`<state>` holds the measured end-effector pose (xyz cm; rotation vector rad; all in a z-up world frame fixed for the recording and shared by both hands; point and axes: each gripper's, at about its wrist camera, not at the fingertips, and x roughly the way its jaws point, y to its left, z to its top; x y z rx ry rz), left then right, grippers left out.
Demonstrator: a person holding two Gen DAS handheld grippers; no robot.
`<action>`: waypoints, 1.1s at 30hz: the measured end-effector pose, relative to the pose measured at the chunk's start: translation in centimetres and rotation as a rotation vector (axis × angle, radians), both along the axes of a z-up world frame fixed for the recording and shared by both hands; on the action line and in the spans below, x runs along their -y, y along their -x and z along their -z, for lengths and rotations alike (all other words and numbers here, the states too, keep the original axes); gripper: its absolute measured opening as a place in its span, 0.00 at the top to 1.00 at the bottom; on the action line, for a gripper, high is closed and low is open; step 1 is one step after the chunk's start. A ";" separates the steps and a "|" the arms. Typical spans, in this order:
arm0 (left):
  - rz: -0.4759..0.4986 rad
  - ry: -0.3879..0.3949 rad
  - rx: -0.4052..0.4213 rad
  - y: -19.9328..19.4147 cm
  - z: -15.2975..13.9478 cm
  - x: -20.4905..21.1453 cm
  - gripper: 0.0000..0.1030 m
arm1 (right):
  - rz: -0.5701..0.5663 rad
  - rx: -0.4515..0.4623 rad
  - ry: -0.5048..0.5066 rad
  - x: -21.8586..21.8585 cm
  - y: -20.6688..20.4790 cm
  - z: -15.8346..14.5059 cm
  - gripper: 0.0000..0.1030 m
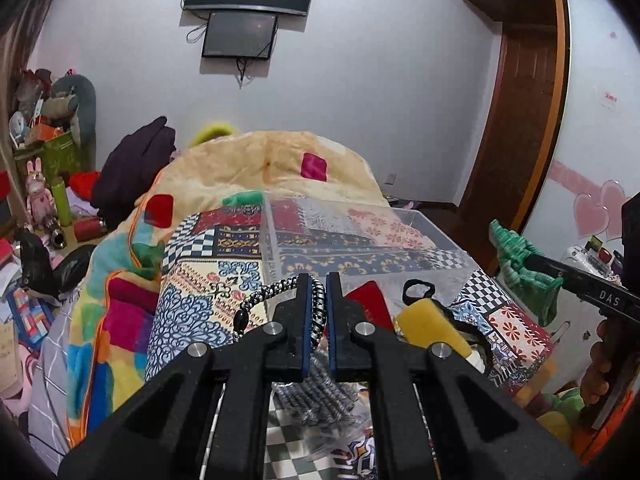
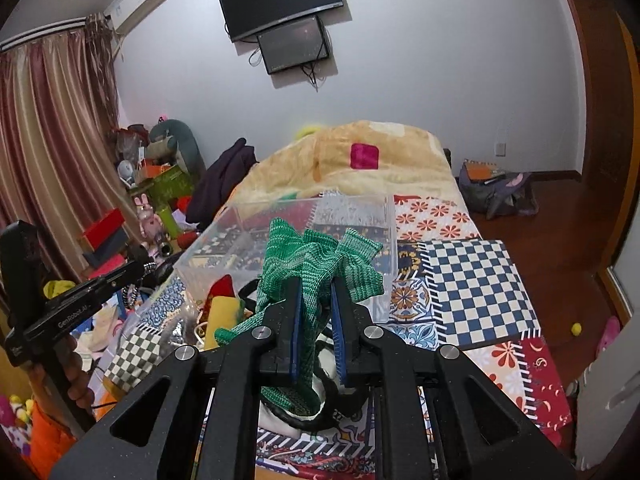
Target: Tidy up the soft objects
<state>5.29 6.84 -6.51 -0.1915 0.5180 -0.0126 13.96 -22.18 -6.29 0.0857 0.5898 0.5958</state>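
Note:
My left gripper [image 1: 318,280] is shut on a black-and-white braided cord [image 1: 276,290], held above the bed in front of a clear plastic box [image 1: 360,236]. My right gripper [image 2: 316,280] is shut on a green knitted cloth [image 2: 316,258], lifted just before the same box [image 2: 304,224]; the cloth also shows at the right of the left wrist view [image 1: 520,264]. A yellow soft block [image 1: 430,322], a red item [image 1: 366,300] and a grey knitted piece [image 1: 316,392] lie on the patchwork cover below the left gripper.
A patchwork bedspread [image 2: 472,280] covers the bed, with a beige blanket [image 2: 360,160] heaped at the far end. Cluttered toys and boxes [image 1: 48,168] stand to the left. A bag [image 2: 496,192] sits on the wooden floor at the right.

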 end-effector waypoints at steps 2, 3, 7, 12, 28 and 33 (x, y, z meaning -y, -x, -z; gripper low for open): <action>-0.006 0.022 -0.015 0.0 0.3 -0.6 0.95 | -0.002 0.000 -0.007 0.1 0.0 0.0 0.88; -0.003 0.046 -0.022 0.0 0.5 -1.0 0.95 | -0.001 0.001 -0.010 0.2 -0.1 0.0 0.88; 0.008 0.084 -0.015 0.0 0.1 -1.4 0.95 | 0.004 -0.002 -0.020 0.3 -0.1 0.1 0.88; 0.028 0.026 0.025 -0.3 -2.1 0.1 0.95 | -0.002 -0.008 -0.029 0.1 -0.4 -0.2 0.88; 0.106 -0.084 -0.018 -7.0 -4.6 2.2 0.95 | -0.004 0.023 0.026 -3.3 -5.2 -1.9 0.88; 0.111 -0.023 -0.063 -6.8 -3.0 0.7 0.95 | -0.016 -0.010 0.039 -3.3 -5.2 -0.3 0.88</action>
